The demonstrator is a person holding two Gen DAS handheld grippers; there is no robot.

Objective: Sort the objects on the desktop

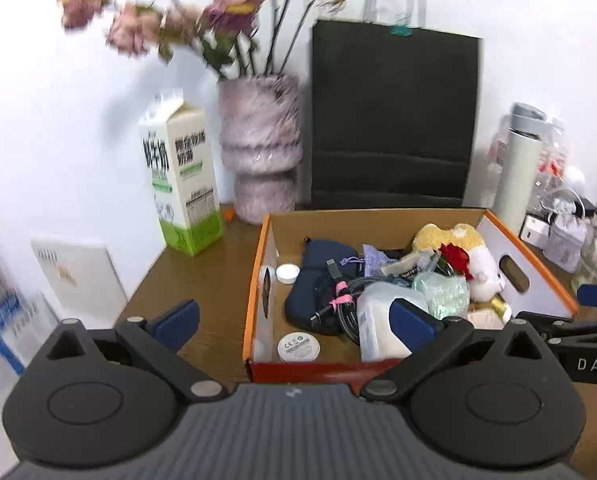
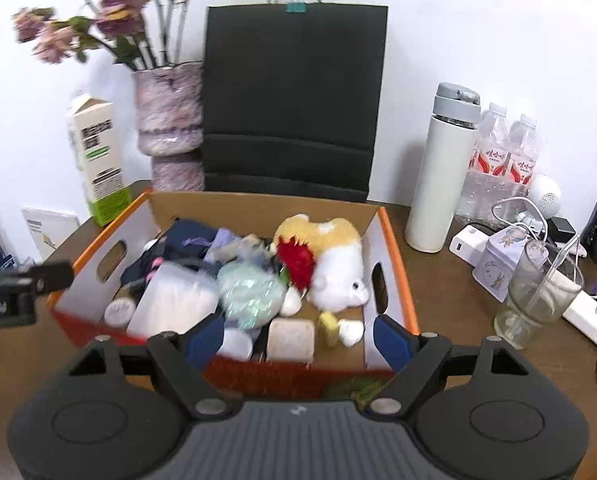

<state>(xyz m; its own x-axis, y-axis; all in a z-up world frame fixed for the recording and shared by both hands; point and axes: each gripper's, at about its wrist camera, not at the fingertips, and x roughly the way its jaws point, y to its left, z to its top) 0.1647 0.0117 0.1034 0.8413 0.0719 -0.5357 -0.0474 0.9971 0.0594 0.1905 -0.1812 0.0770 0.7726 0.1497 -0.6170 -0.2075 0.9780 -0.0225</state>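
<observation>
Both your left tongs (image 1: 298, 316) and right tongs (image 2: 298, 340) hang released and empty before the box (image 2: 394, 240), so next choose one loose item on the surface (image 2: 438, 280) to grasp.

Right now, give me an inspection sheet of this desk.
Surface: brown wooden desk, crowded on its right side.
Job's things: orange-rimmed cardboard box filled with a plush toy, a dark pouch and small items.
Clutter: milk carton, vase of dried flowers, black paper bag, white flask, water bottles, empty glass.
Grippers: left gripper open, empty; right gripper open, empty; both in front of the box.
Cables: braided cable in the box; white charger leads at right.
Surroundings: white wall behind.
</observation>
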